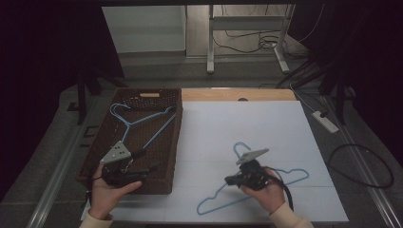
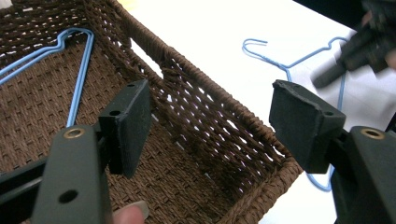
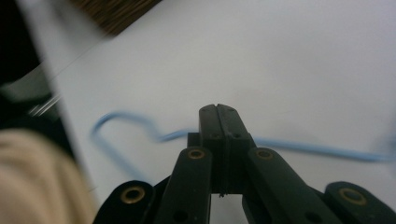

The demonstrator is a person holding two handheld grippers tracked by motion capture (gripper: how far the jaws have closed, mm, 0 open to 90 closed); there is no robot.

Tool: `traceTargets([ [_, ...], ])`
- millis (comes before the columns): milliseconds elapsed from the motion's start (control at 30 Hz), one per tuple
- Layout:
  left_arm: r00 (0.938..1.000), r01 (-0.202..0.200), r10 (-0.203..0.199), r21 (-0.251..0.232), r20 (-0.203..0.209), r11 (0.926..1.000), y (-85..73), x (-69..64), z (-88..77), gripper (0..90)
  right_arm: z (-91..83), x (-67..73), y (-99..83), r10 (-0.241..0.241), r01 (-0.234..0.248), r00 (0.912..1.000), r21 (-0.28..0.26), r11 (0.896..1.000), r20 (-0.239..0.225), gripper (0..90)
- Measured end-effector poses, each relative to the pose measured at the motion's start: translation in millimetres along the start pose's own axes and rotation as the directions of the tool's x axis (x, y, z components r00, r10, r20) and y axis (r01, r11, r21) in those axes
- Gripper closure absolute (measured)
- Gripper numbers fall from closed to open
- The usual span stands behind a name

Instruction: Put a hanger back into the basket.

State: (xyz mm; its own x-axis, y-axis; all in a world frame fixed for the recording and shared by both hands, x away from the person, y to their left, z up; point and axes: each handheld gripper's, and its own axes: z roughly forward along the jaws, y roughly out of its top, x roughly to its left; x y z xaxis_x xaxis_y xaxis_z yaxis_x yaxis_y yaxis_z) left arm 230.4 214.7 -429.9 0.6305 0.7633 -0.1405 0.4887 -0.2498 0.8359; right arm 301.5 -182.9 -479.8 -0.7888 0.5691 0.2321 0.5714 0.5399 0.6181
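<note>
1. High view: left gripper (image 1: 151, 167) sits over the near end of the brown wicker basket (image 1: 97, 142), jaws pointing right, held by the left hand (image 1: 108, 192). One blue wire hanger (image 1: 142, 119) lies inside the basket, hook toward the far-left corner. Second blue hanger (image 1: 252, 192) lies on the white table sheet (image 1: 247, 123), right of the basket, hook pointing away from the person. Right gripper (image 1: 229, 180) is over that hanger's middle, held by the right hand (image 1: 266, 192), jaws pointing left. Can't tell from here whether it has the wire.

2. Left gripper view: jaws stand wide apart, nothing between the pads. Below them: basket (image 2: 261, 135) floor and near-right corner. Hanger in the basket (image 2: 77, 70) shows at upper left, lying flat. Beyond the rim, the table hanger (image 2: 289, 63) with its hook showing; the right gripper (image 2: 327, 74) is blurred at its far side.

3. Right gripper view: jaws fully closed, pads pressed flat together. The table hanger (image 3: 303, 147) is blurred and runs across behind the jaw tips; the wire passes right at the jaws, but can't tell if it's pinched or just lying behind. Basket (image 3: 116, 11) edge at top left. Pale sleeve (image 3: 37, 182) at bottom left.
</note>
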Motion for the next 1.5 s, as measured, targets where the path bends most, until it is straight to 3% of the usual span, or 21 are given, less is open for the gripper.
traceTargets([
  [133, 1.0000, -0.004, 0.004, 0.003, 0.003, 1.0000, 0.0, -1.2, 1.3, 31.0, -9.3, -31.1, 12.9, 0.051, -0.047, 0.9939, -0.042, 0.998, 0.098, 89.9],
  [167, 1.0000, -0.005, 0.005, 0.003, 0.004, 1.0000, 0.0, -1.3, 1.4, 31.0, -9.3, -44.9, 18.1, 0.079, -0.073, 0.9885, -0.046, 0.996, 0.129, 87.0],
  [200, 1.0000, -0.004, 0.004, 0.004, 0.004, 1.0000, -0.1, -1.2, 1.5, 31.0, -9.3, -44.9, 18.1, 0.079, -0.073, 0.9885, -0.046, 0.996, 0.129, 87.0],
  [233, 1.0000, -0.004, 0.004, 0.004, 0.004, 1.0000, -0.2, -1.1, 1.7, 31.0, -5.6, -56.2, 21.6, 0.095, -0.090, 0.9834, -0.039, 0.995, 0.155, 84.1],
  [300, 1.0000, -0.003, 0.003, 0.005, 0.005, 1.0000, -0.4, -1.1, 2.1, 31.0, -2.7, -60.4, 23.1, 0.104, -0.100, 0.9806, -0.033, 0.994, 0.166, 81.3],
  [367, 1.0000, -0.004, 0.004, 0.006, 0.005, 1.0000, -0.6, -1.3, 2.6, 31.0, 7.6, -69.7, 27.2, 0.120, -0.120, 0.9725, -0.011, 0.993, 0.200, 67.5],
  [600, 1.0000, -0.004, 0.004, 0.007, 0.007, 1.0000, -0.8, -1.4, 3.5, 31.0, 28.9, -81.7, 38.5, 0.117, -0.130, 0.9618, 0.038, 0.991, 0.247, 59.0],
  [700, 1.0000, -0.006, 0.006, 0.009, 0.008, 0.9999, -1.0, -1.7, 3.8, 31.0, 34.4, -83.6, 41.8, 0.115, -0.132, 0.9595, 0.048, 0.990, 0.257, 59.0],
  [833, 0.9999, -0.007, 0.007, 0.007, 0.009, 0.9999, -0.7, -1.8, 3.2, 31.0, 44.5, -81.0, 47.3, 0.073, -0.107, 0.9498, 0.098, 0.989, 0.304, 61.5],
  [1033, 0.9999, -0.009, 0.009, 0.006, 0.010, 0.9999, -0.5, -2.8, 3.9, 31.0, 51.6, -75.8, 50.4, 0.044, -0.100, 0.9369, 0.145, 0.984, 0.347, 75.5],
  [1067, 0.9999, -0.010, 0.010, 0.007, 0.011, 0.9999, -0.3, -3.4, 4.2, 31.0, 51.7, -76.4, 50.9, 0.071, -0.126, 0.9360, 0.141, 0.982, 0.345, 85.1],
  [1267, 0.9998, -0.017, 0.017, 0.009, 0.014, 0.9998, 0.4, -5.7, 4.9, 31.0, 49.9, -77.8, 50.9, 0.136, -0.183, 0.9352, 0.117, 0.976, 0.327, 87.8],
  [1500, 0.9993, -0.029, 0.028, 0.009, 0.025, 0.9996, 2.4, -10.8, 6.0, 31.0, 33.9, -69.6, 51.4, 0.125, -0.144, 0.9390, 0.038, 0.989, 0.321, 87.8],
])
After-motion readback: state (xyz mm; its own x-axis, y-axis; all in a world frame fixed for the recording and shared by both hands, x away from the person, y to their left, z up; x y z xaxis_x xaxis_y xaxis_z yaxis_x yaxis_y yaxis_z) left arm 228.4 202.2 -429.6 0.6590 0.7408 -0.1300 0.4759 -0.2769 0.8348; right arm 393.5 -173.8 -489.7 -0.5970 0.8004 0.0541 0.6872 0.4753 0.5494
